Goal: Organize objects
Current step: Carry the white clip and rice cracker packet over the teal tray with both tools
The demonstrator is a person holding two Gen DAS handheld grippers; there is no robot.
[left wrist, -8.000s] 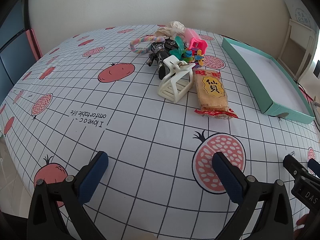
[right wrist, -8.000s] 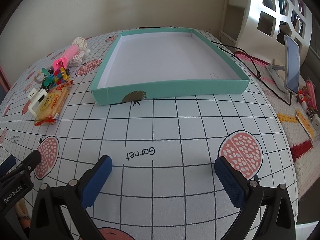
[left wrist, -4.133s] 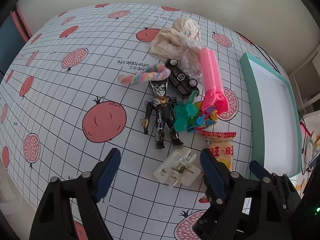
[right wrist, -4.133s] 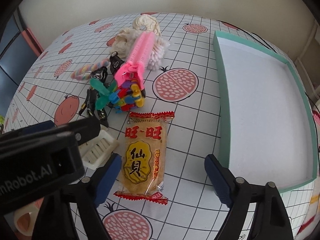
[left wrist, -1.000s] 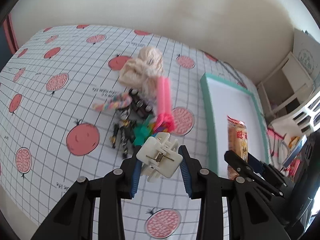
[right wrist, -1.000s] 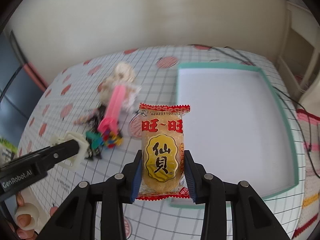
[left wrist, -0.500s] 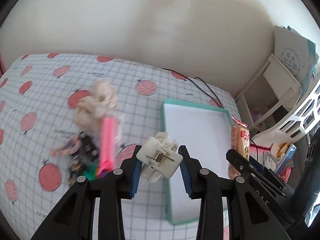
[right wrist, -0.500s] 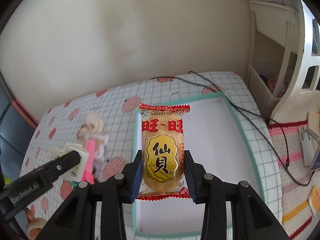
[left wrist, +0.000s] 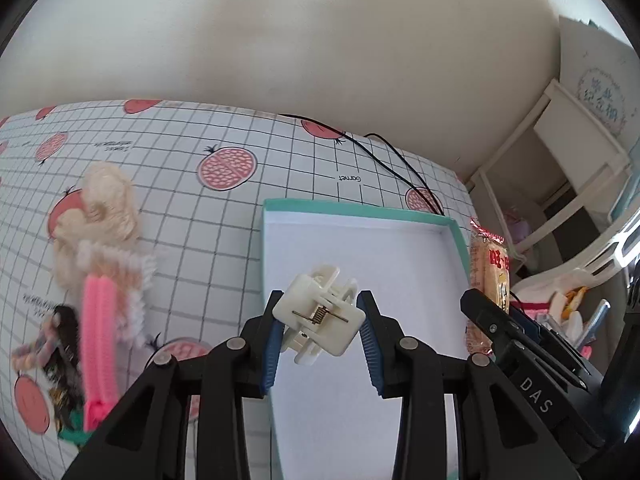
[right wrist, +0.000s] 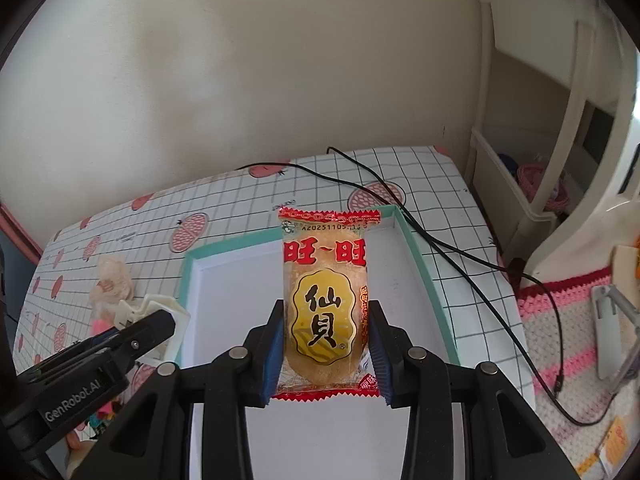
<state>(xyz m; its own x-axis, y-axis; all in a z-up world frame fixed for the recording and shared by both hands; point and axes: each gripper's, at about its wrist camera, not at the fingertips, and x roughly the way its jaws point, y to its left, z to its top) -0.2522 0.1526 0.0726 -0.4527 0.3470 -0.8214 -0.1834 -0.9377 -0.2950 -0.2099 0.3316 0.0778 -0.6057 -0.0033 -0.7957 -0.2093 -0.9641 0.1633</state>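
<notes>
My left gripper [left wrist: 320,338] is shut on a white spring hair claw [left wrist: 320,316], held in the air above the white floor of the teal tray [left wrist: 356,216]. My right gripper [right wrist: 326,354] is shut on a yellow rice-cracker packet [right wrist: 325,304] with red ends, held upright over the same teal tray [right wrist: 424,276]. The packet [left wrist: 490,280] also shows at the right of the left wrist view, beside the tray's right wall. The left gripper with the claw [right wrist: 154,308] appears at the left of the right wrist view.
On the pomegranate-print cloth left of the tray lie a pink hair comb [left wrist: 98,344], a cream fluffy piece [left wrist: 104,204], a pastel twisted band [left wrist: 30,350] and a dark toy. A black cable [right wrist: 460,256] runs past the tray's far corner. White shelving [left wrist: 560,184] stands to the right.
Both grippers have carried their loads further right and forward over the tray; the pile of small items has slid toward the left edge of both views. Both grips are unchanged.
</notes>
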